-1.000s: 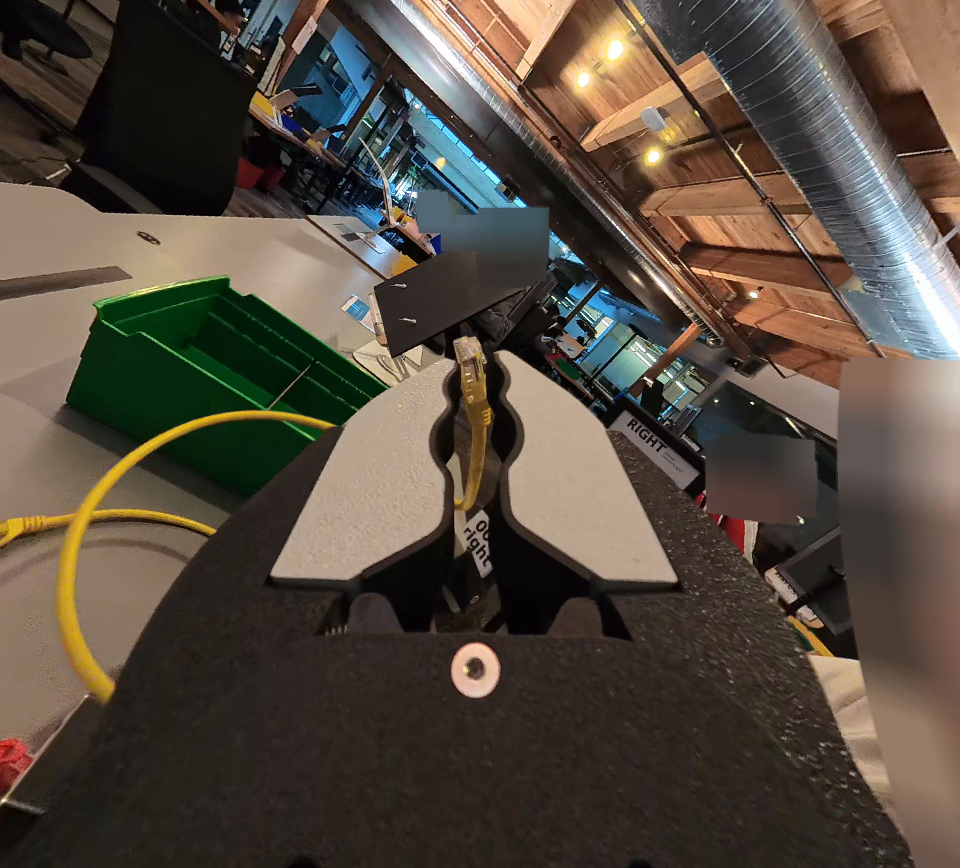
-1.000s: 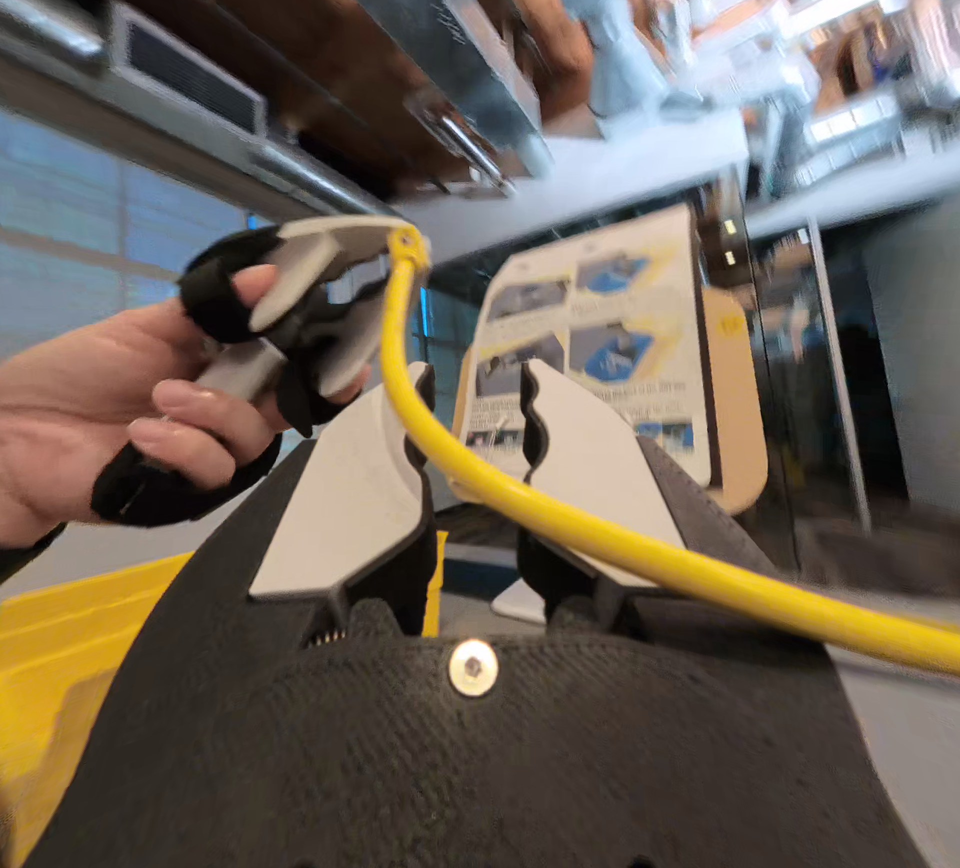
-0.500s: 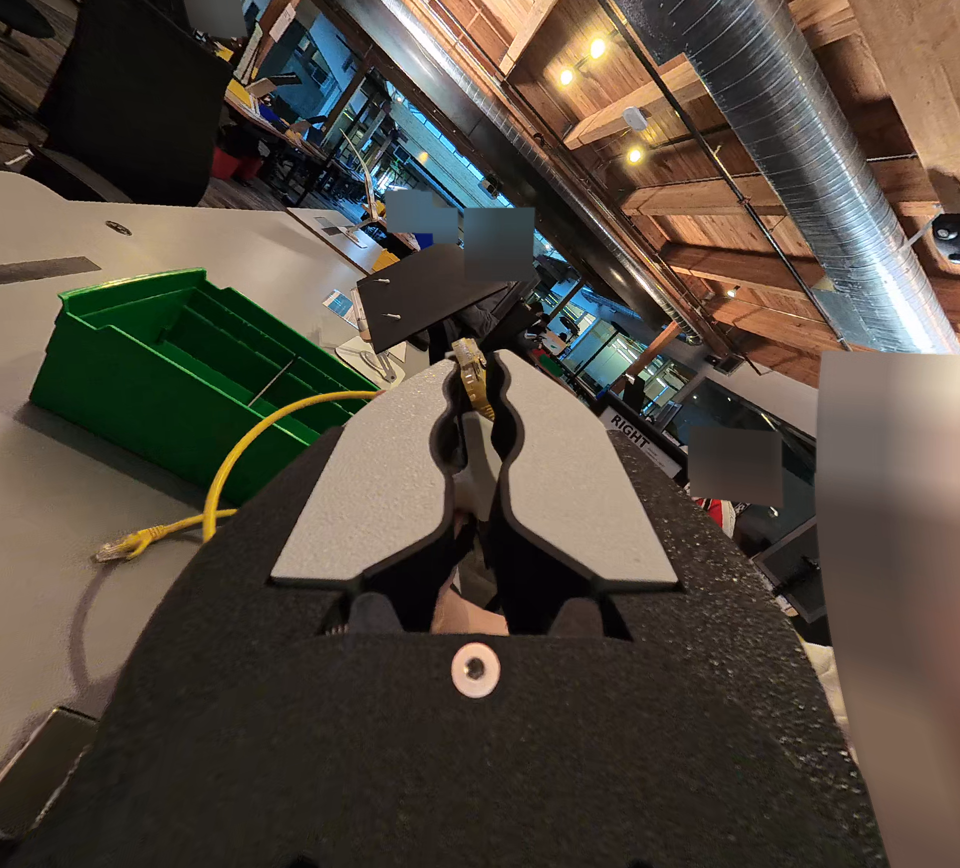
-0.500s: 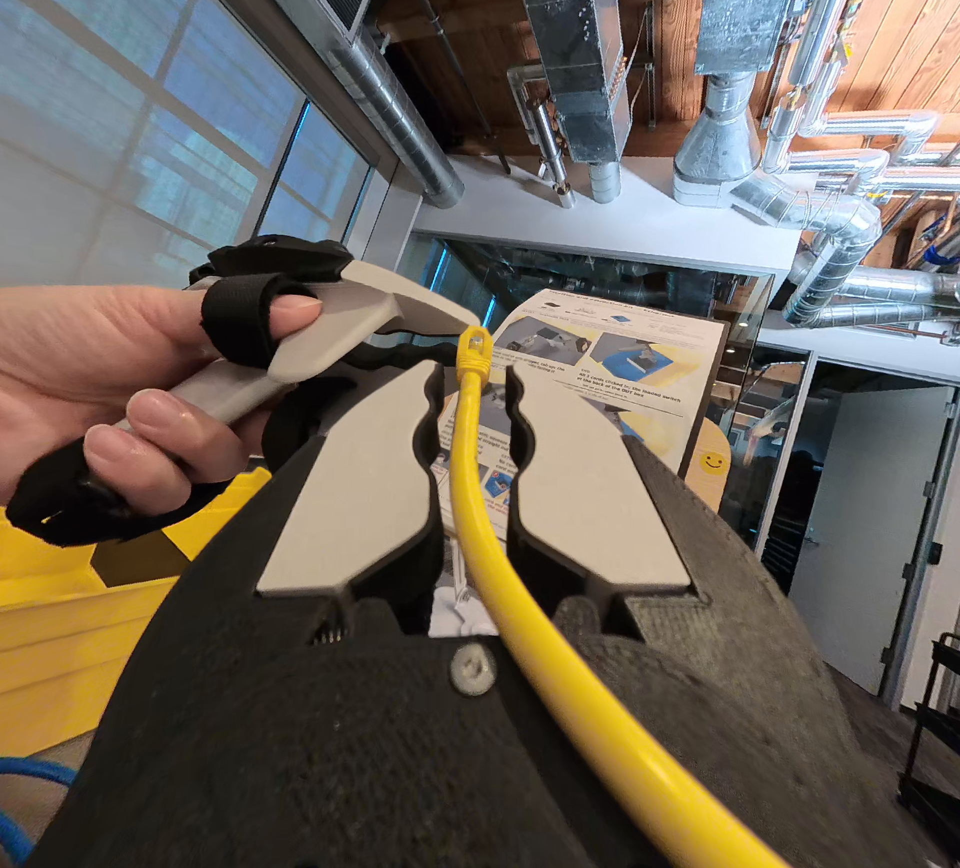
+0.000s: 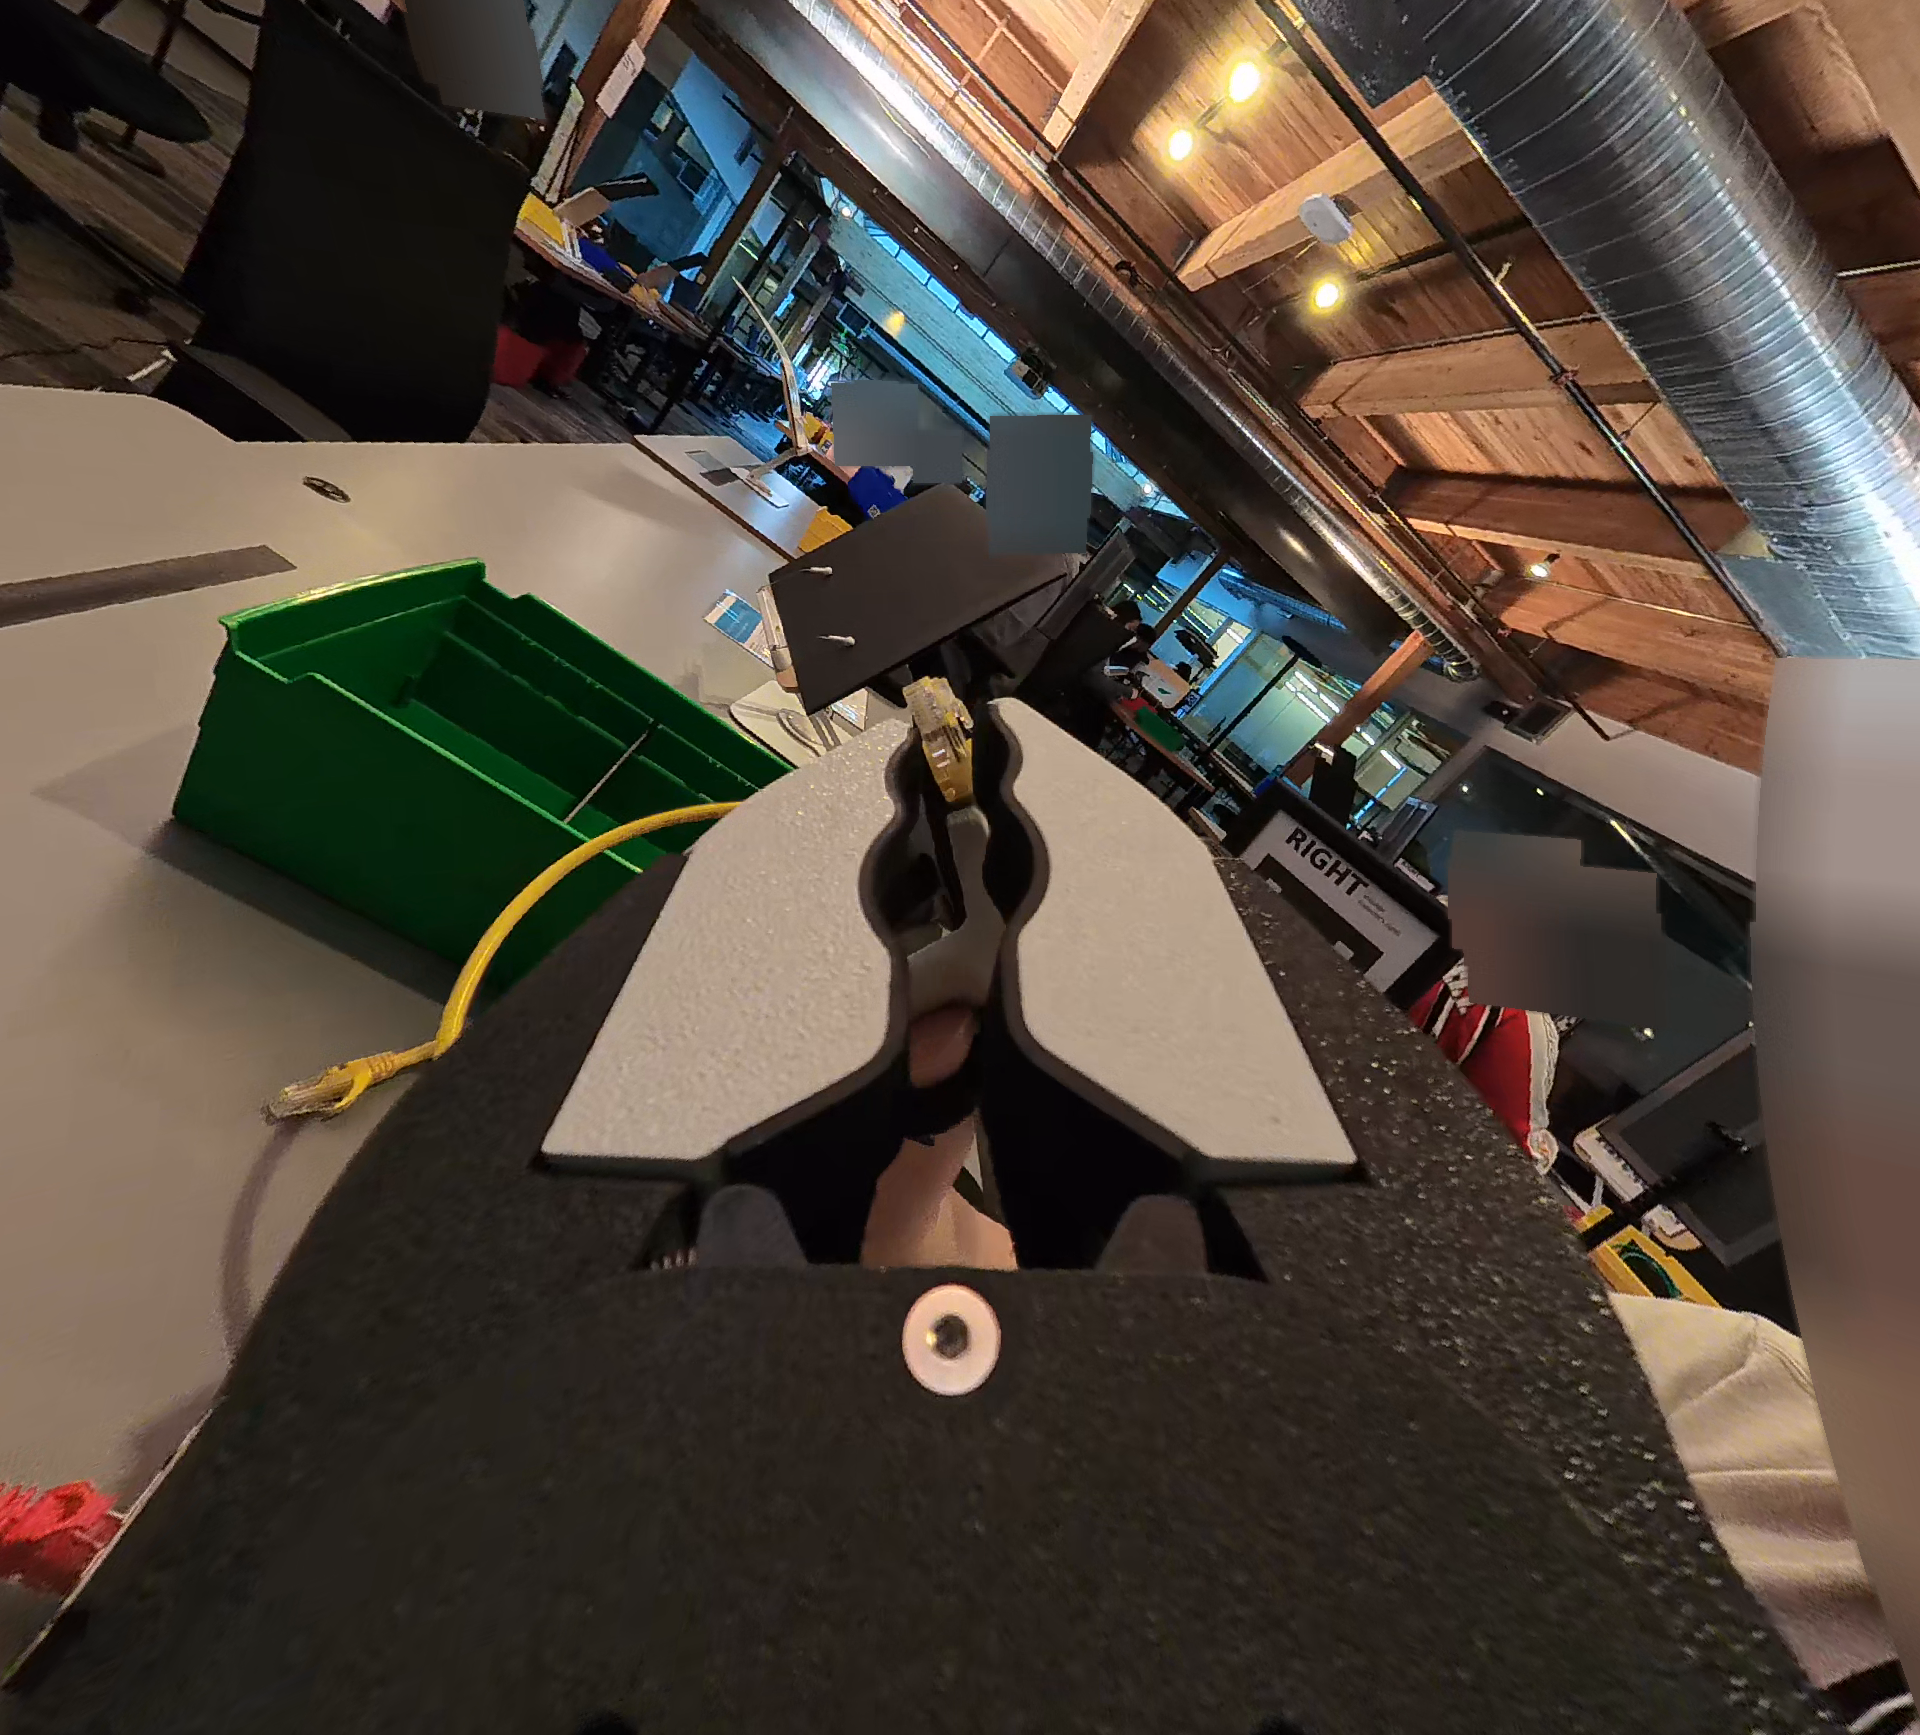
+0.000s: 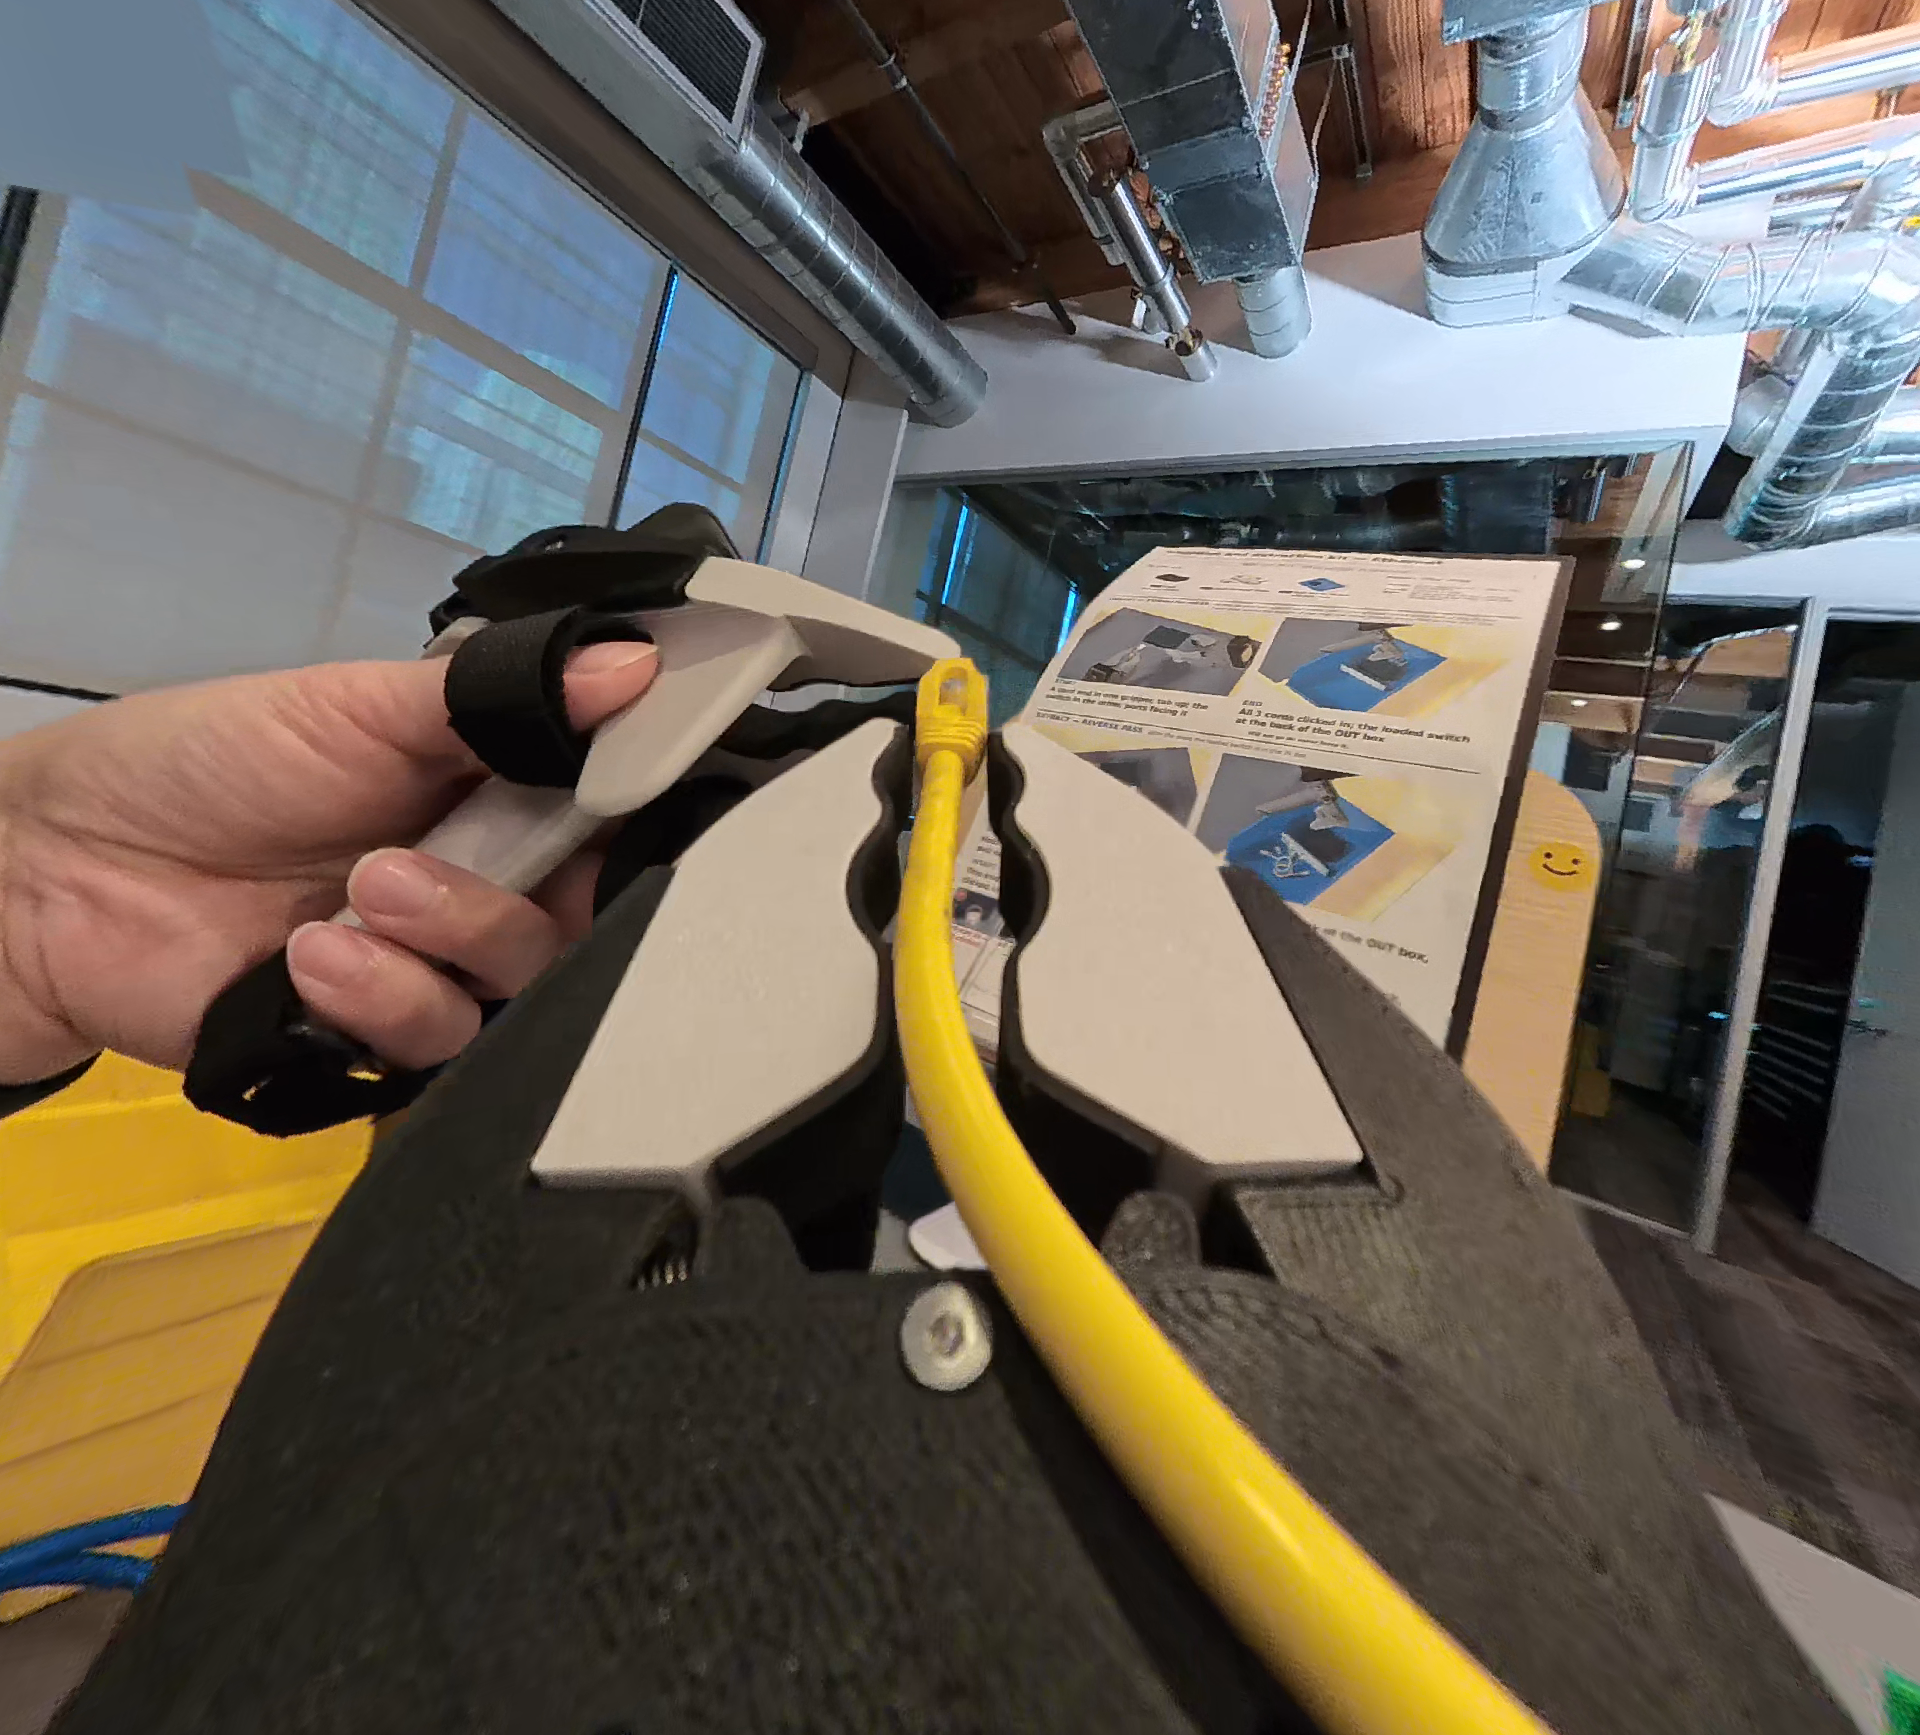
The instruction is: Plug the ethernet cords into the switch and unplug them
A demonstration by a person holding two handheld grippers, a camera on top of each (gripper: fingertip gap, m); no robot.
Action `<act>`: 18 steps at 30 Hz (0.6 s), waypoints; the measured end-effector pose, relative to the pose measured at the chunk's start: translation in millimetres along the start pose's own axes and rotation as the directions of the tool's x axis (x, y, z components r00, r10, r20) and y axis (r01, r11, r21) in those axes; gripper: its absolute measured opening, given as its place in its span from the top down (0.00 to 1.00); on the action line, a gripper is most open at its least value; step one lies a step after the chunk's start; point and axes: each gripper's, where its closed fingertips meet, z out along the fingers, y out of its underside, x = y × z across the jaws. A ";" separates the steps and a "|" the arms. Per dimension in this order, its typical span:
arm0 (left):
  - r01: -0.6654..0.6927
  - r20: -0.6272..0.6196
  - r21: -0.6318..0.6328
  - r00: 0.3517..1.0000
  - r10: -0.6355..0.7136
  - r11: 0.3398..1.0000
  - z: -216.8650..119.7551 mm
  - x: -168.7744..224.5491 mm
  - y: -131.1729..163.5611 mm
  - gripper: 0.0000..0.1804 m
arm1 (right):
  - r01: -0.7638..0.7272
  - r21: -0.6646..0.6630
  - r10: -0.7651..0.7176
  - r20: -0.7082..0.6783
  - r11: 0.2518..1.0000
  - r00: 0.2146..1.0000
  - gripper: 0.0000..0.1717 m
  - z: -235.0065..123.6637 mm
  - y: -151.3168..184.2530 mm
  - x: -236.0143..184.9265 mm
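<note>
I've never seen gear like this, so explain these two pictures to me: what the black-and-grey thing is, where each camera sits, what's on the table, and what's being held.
There is no robot here. A person holds a two-finger gripper in each hand, and a camera on each one looks forward along its grey fingers.

The left view is from the left gripper. Its fingers are closed on a yellow plug, the end of a yellow cord that loops down to the grey table. The cord's other plug lies loose there, near a green bin.

The right view is from the right gripper. Its fingers sit close on either side of the same cord just behind the plug. To the left is the person's hand working the left gripper. A yellow bin and an instruction sheet stand behind.

No switch shows in either view.
</note>
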 end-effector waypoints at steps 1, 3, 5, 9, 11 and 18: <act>-0.004 0.001 0.001 1.000 0.004 1.000 0.0 0.1 -0.2 0.95 | -0.017 -0.004 0.017 -0.004 1.000 1.000 0.92 0.3 0.3 1.4; -0.013 0.008 0.004 1.000 0.013 1.000 -0.3 -0.7 -0.7 0.96 | -0.030 -0.015 0.030 -0.001 0.999 1.000 0.92 1.1 1.5 1.8; -0.015 0.010 0.003 1.000 0.015 1.000 -0.9 -1.2 -0.9 0.95 | -0.032 -0.018 0.032 0.000 0.999 0.999 0.92 1.4 1.9 1.2; -0.017 0.014 0.006 1.000 0.017 1.000 -0.7 -2.3 -0.9 0.95 | -0.022 -0.020 0.022 0.000 1.000 1.000 0.91 1.5 1.6 -0.5; -0.015 0.012 0.009 1.000 0.015 1.000 -0.4 -2.2 -1.1 0.95 | -0.030 -0.019 0.030 -0.010 0.999 1.000 0.92 1.2 1.7 1.4; -0.023 0.016 0.012 1.000 0.023 1.000 0.9 -3.4 -0.5 0.95 | -0.035 -0.035 0.034 -0.017 0.999 0.999 0.93 0.0 2.8 3.5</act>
